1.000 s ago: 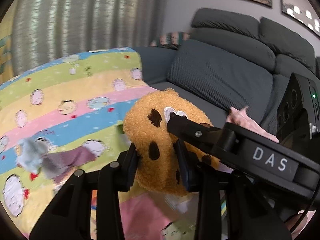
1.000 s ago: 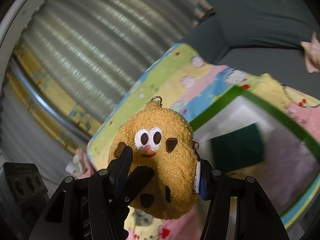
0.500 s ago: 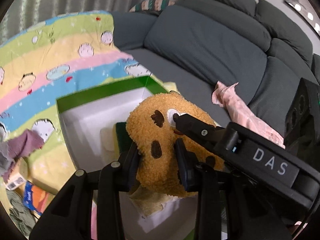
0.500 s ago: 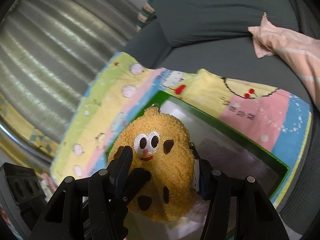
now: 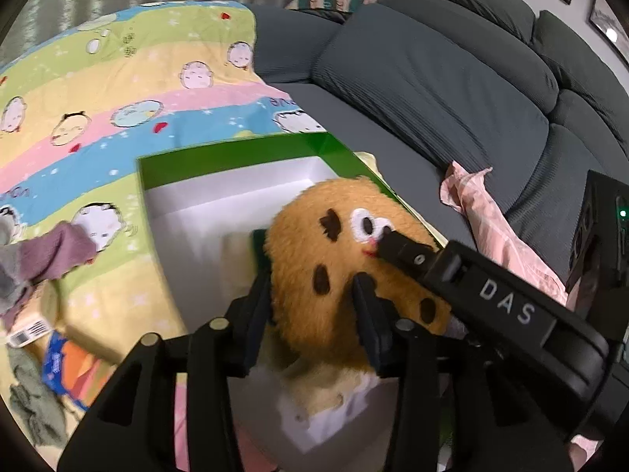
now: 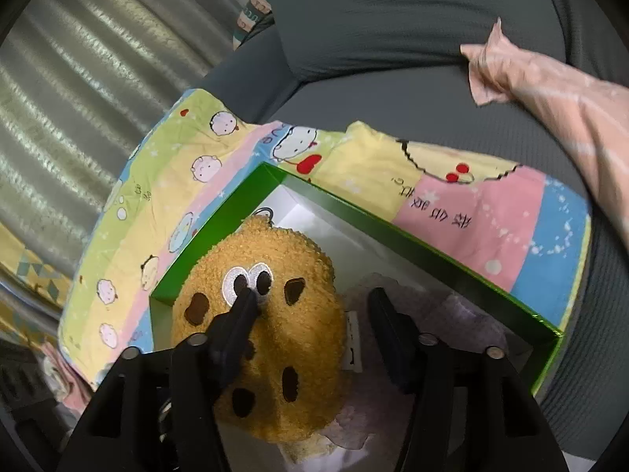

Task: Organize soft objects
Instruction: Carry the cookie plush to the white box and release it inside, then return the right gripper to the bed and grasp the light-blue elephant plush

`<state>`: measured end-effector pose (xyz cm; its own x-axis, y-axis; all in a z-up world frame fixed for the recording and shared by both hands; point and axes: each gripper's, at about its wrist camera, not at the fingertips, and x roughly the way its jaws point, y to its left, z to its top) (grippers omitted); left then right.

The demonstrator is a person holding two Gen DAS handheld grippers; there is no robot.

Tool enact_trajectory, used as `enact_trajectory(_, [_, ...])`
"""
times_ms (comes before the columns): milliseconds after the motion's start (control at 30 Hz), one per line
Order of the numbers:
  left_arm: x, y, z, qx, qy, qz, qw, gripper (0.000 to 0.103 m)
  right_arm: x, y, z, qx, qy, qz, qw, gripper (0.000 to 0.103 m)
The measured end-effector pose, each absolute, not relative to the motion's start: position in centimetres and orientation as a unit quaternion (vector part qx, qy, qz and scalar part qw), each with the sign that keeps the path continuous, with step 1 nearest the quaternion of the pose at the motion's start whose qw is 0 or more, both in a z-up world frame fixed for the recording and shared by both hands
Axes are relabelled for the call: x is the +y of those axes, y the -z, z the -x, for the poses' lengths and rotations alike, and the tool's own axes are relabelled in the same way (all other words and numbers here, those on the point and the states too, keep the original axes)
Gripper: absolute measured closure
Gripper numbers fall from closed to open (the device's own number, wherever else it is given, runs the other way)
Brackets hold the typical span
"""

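Note:
An orange plush toy (image 5: pixel 338 275) with brown spots and embroidered eyes sits low in the green-rimmed white box (image 5: pixel 236 157). My left gripper (image 5: pixel 314 306) is shut on the plush toy's side. My right gripper (image 6: pixel 314 314) has opened; its right finger stands apart from the plush toy (image 6: pixel 271 314), its left finger still lies across the face. In the right wrist view the box (image 6: pixel 432 251) also holds a pale purple cloth (image 6: pixel 452 314). A green sponge (image 5: pixel 257 244) shows behind the toy.
The box rests on a striped cartoon blanket (image 5: pixel 118 118) over a grey sofa (image 5: pixel 432 78). A pink cloth (image 5: pixel 491 216) lies on the seat to the right. A purple-grey sock (image 5: pixel 47 259) and a blue-orange packet (image 5: pixel 67 362) lie at left.
Both grippers carried the plush toy over the box and lowered it in. My right gripper's jaws have opened off the toy.

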<state>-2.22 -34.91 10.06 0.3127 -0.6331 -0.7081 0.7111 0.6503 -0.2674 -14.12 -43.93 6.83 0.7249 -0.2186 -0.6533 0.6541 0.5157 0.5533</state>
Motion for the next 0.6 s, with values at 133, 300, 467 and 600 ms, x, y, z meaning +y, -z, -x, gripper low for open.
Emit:
enact_trajectory(133, [-32.8, -11.3, 2.4, 0.408, 0.401, -0.04, 0.819, 0.038, -43.1, -8.3, 14.8, 0.255, 0.303, -0.385, 0.834, 0.022])
enact_trajectory(300, [-27.4, -14.2, 3.0, 0.367, 0.38, -0.012, 0.849, 0.022, -41.5, -10.3, 15.5, 0.231, 0.299, -0.361, 0.852, 0.02])
enact_trajectory(467, [-19.3, -15.1, 2.8, 0.364, 0.321, 0.034, 0.874, 0.022, -39.0, -12.4, 15.3, 0.211, 0.264, -0.339, 0.878, 0.014])
enact_trajectory(600, [-11.7, -14.1, 2.8, 0.373, 0.24, 0.057, 0.895, 0.022, -35.8, -13.7, 13.7, 0.208, 0.175, -0.322, 0.907, 0.011])
